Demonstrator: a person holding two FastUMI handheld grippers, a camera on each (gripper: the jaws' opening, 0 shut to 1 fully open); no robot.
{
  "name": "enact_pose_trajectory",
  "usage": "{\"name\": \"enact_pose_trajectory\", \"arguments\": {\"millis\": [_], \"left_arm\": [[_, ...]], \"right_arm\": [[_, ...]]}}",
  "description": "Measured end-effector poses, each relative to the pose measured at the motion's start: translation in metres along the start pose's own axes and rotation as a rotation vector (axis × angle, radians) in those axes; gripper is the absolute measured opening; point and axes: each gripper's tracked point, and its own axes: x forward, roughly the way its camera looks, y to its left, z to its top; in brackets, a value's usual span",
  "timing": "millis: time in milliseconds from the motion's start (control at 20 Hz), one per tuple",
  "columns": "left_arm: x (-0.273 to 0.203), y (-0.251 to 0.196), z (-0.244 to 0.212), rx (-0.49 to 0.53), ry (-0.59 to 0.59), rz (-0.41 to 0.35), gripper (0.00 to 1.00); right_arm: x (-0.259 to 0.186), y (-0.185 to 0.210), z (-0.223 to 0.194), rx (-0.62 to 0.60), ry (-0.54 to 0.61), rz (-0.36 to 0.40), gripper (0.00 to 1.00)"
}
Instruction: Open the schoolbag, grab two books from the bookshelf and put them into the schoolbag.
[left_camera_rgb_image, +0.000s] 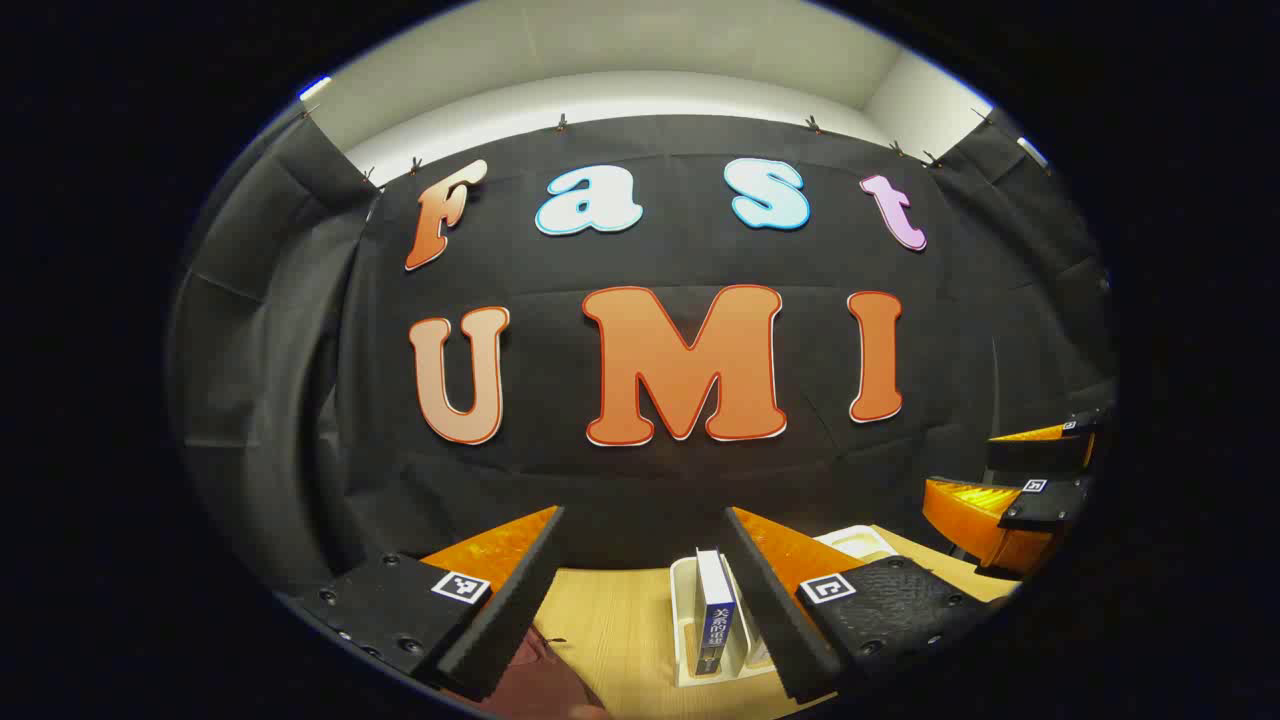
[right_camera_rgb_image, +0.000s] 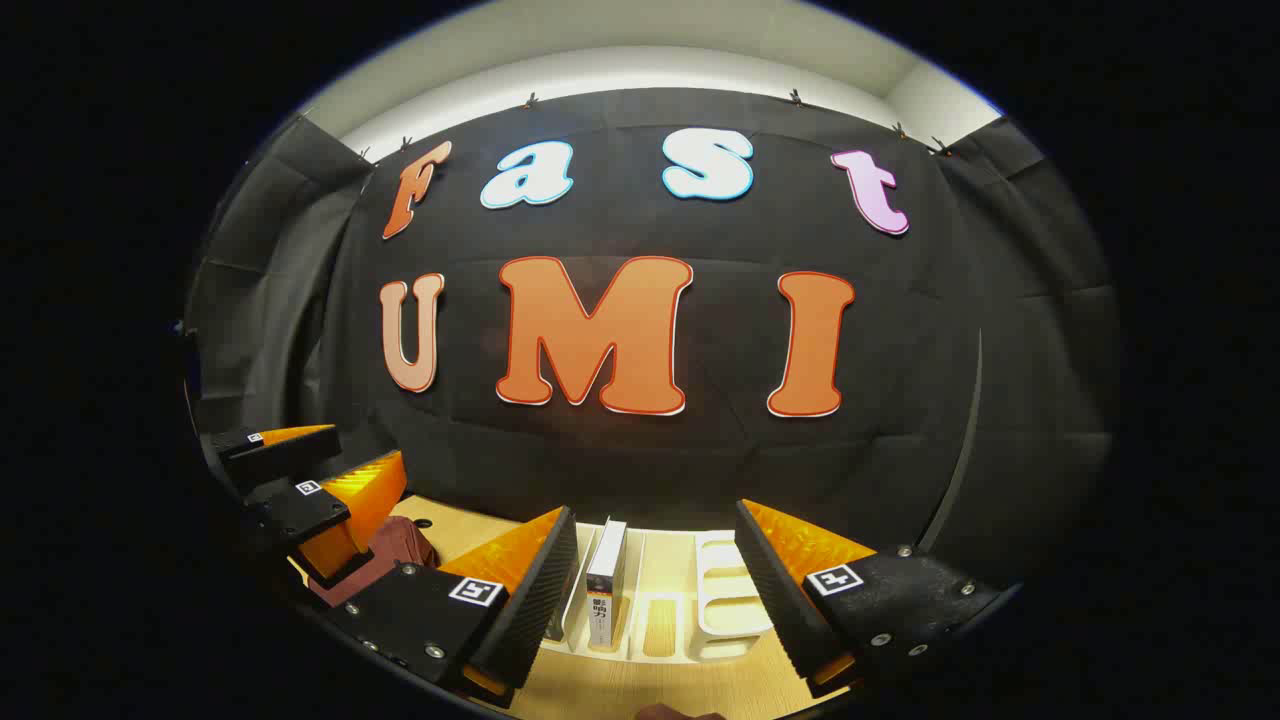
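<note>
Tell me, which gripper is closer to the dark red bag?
Left. The bag lies just below the left gripper; the right gripper sees it off to its side, beyond the left one.

i see my left gripper (left_camera_rgb_image: 645, 590) with its jaws spread wide and nothing between them, held above the wooden worktop (left_camera_rgb_image: 620, 620). 1 book (left_camera_rgb_image: 715, 610) stands upright in the white bookshelf (left_camera_rgb_image: 690, 625), near my right-hand finger. a dark red schoolbag (left_camera_rgb_image: 535, 680) lies at the lower left. the right gripper (left_camera_rgb_image: 1030, 495) hangs off to the right.
</note>
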Motion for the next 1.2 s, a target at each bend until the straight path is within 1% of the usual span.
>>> {"name": "enact_pose_trajectory", "arguments": {"millis": [150,200,250,300,450,500,550,750,1150,1200], "left_arm": [[0.0,0.001,0.001,0.012,-0.006,0.006,0.96],[-0.002,0.001,0.003,0.012,-0.016,0.005,1.0],[-0.003,0.002,0.004,0.011,-0.025,0.007,1.0],[-0.004,0.001,0.006,0.01,-0.028,0.008,0.97],[-0.003,0.004,-0.002,0.012,-0.007,0.02,0.97],[-0.002,0.005,-0.004,0.013,0.001,0.025,1.0],[-0.003,0.006,-0.005,0.018,0.003,0.031,0.97],[-0.005,0.005,-0.001,0.033,-0.007,0.034,0.97],[-0.007,0.008,-0.002,0.043,-0.009,0.04,0.97],[-0.006,0.009,-0.002,0.047,-0.011,0.043,1.0]], "right_arm": [[0.0,-0.001,-0.002,0.006,0.002,0.002,0.94],[-0.001,-0.001,-0.001,0.006,-0.004,0.005,0.94],[-0.003,-0.001,0.001,0.004,-0.009,0.004,0.94],[-0.004,-0.002,0.002,0.0,-0.016,0.004,0.94],[-0.005,-0.002,0.0,-0.003,-0.016,0.003,0.94],[-0.006,-0.003,0.0,-0.003,-0.013,0.005,0.94],[-0.006,-0.003,-0.001,-0.005,-0.012,0.004,0.94],[-0.008,-0.003,-0.001,-0.017,-0.017,0.004,0.94],[-0.01,0.005,-0.005,-0.021,-0.002,0.026,0.94],[-0.011,0.006,-0.005,-0.018,-0.002,0.025,0.94]]}}
